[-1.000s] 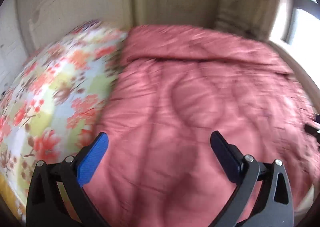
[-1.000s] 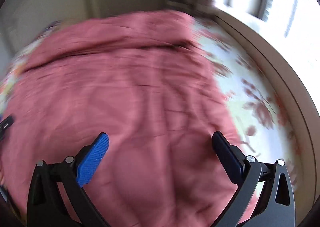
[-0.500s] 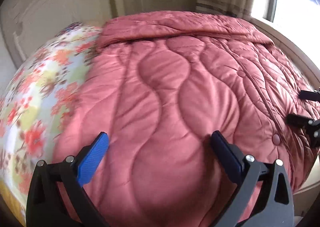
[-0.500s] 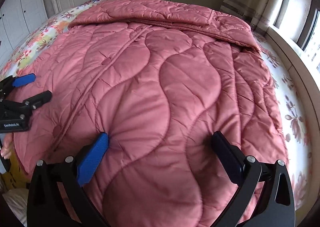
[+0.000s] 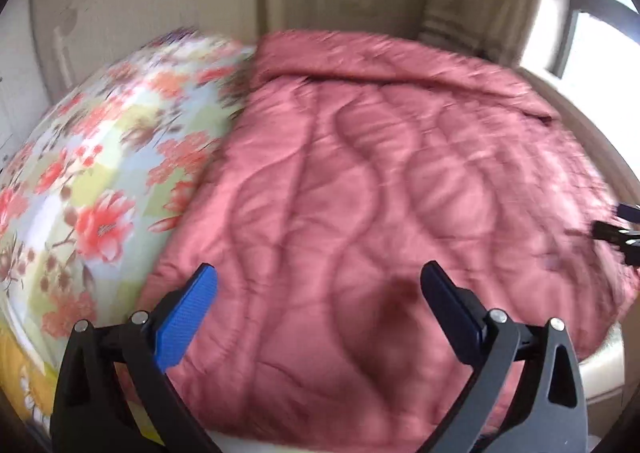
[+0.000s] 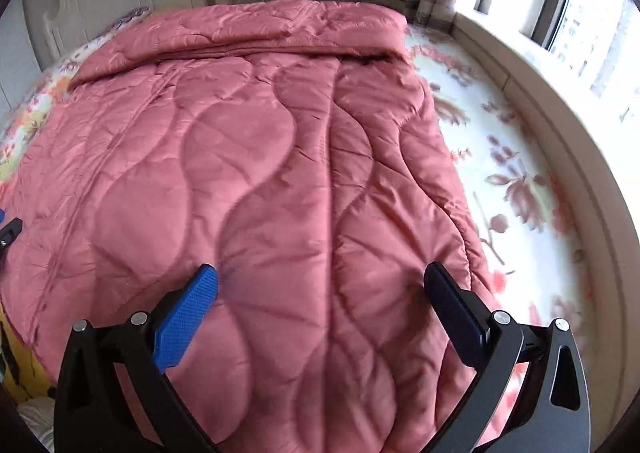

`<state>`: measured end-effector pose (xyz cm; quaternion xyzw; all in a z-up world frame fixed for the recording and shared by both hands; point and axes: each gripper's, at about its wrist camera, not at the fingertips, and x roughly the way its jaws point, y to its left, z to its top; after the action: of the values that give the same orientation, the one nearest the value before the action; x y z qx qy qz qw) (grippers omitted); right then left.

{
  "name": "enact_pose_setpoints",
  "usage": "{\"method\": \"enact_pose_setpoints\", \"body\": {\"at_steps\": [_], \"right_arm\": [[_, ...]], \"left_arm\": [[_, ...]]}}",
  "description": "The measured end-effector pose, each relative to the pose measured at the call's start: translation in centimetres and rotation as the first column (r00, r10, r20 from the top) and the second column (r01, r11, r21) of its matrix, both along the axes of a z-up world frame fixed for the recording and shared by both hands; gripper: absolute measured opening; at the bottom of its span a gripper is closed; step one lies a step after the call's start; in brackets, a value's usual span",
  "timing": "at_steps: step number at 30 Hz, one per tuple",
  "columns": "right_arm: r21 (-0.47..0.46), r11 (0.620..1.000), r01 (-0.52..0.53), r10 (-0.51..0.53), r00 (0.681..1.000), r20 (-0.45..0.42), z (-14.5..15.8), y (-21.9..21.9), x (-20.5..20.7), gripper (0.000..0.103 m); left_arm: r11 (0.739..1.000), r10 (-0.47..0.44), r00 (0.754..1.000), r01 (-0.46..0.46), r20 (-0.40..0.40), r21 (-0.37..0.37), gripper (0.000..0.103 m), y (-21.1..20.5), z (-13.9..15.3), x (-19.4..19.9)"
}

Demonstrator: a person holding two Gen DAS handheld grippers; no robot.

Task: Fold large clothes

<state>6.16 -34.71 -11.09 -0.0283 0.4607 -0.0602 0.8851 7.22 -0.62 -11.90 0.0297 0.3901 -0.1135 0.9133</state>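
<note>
A large pink quilted garment point(image 5: 380, 193) lies spread flat on the bed, its far end folded back. It also fills the right wrist view point(image 6: 260, 181). My left gripper point(image 5: 320, 293) is open and empty, hovering over the garment's near left part. My right gripper point(image 6: 320, 293) is open and empty over the garment's near right part. The right gripper's tips show at the right edge of the left wrist view point(image 5: 620, 229). The left gripper's tip shows at the left edge of the right wrist view point(image 6: 10, 231).
A floral bedsheet point(image 5: 92, 173) covers the bed left of the garment and shows on its right too point(image 6: 512, 173). A white headboard point(image 5: 140, 5) stands behind. A window ledge point(image 6: 560, 101) and window run along the right.
The left wrist view has swung left, showing more floral sheet. The right wrist view has swung right, showing more sheet and window ledge. Both grippers stay open.
</note>
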Motion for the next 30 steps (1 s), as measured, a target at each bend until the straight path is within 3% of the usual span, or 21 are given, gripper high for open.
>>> {"method": "enact_pose_setpoints", "body": {"at_steps": [4, 6, 7, 8, 11, 14, 17, 20, 21, 23, 30], "right_arm": [[0.028, 0.980, -0.200, 0.199, 0.980, 0.020, 0.7, 4.4, -1.3, 0.099], [-0.006, 0.964, -0.266, 0.266, 0.964, -0.030, -0.9, 6.6, -1.2, 0.099], [-0.032, 0.962, -0.272, 0.269, 0.961, -0.061, -1.8, 7.2, -1.0, 0.099], [-0.011, 0.964, -0.264, 0.264, 0.964, -0.025, -2.1, 7.0, -1.1, 0.098], [0.034, 0.965, -0.258, 0.260, 0.965, -0.037, -2.3, 6.2, -0.7, 0.099], [0.022, 0.968, -0.249, 0.250, 0.967, -0.046, -1.6, 5.4, -0.9, 0.099], [-0.009, 0.979, -0.203, 0.203, 0.979, -0.003, -0.3, 4.4, -2.2, 0.099], [-0.023, 0.989, -0.145, 0.144, 0.989, -0.039, -1.4, 1.9, -2.9, 0.099], [0.003, 0.990, -0.139, 0.139, 0.989, -0.043, -1.9, 1.0, -3.0, 0.099], [0.113, 0.985, -0.129, 0.131, 0.991, -0.014, -2.4, -0.8, -3.8, 0.099], [0.051, 0.994, -0.098, 0.095, 0.994, 0.052, -0.5, -1.3, -5.7, 0.098]], "left_arm": [[0.992, -0.114, 0.993, 0.112, 0.028, 0.066, 0.101, -3.0, -0.3, -2.1], [0.984, -0.126, 0.992, 0.126, -0.007, 0.125, 0.101, -4.1, -2.1, -1.9], [0.986, -0.121, 0.993, 0.119, 0.012, 0.114, 0.101, -4.0, -2.4, -2.1], [0.989, -0.122, 0.992, 0.118, 0.029, 0.094, 0.101, -3.6, -2.5, -2.2], [0.987, -0.141, 0.990, 0.139, 0.023, 0.084, 0.101, -3.2, -2.5, -2.1], [0.991, -0.118, 0.993, 0.117, 0.019, 0.057, 0.101, -2.2, -1.6, -2.4], [0.996, -0.076, 0.997, 0.074, 0.034, 0.056, 0.101, -0.8, -1.5, -2.7], [0.999, -0.033, 0.999, 0.033, 0.009, 0.040, 0.101, 0.8, -2.6, -2.3], [1.000, -0.027, 0.999, 0.027, 0.025, 0.005, 0.101, 1.6, -2.7, -2.4], [0.999, -0.027, 0.999, 0.026, 0.030, 0.023, 0.101, 1.7, -2.8, -2.6], [1.000, 0.007, 1.000, -0.008, 0.019, 0.024, 0.101, 2.4, -2.4, -2.9]]}}
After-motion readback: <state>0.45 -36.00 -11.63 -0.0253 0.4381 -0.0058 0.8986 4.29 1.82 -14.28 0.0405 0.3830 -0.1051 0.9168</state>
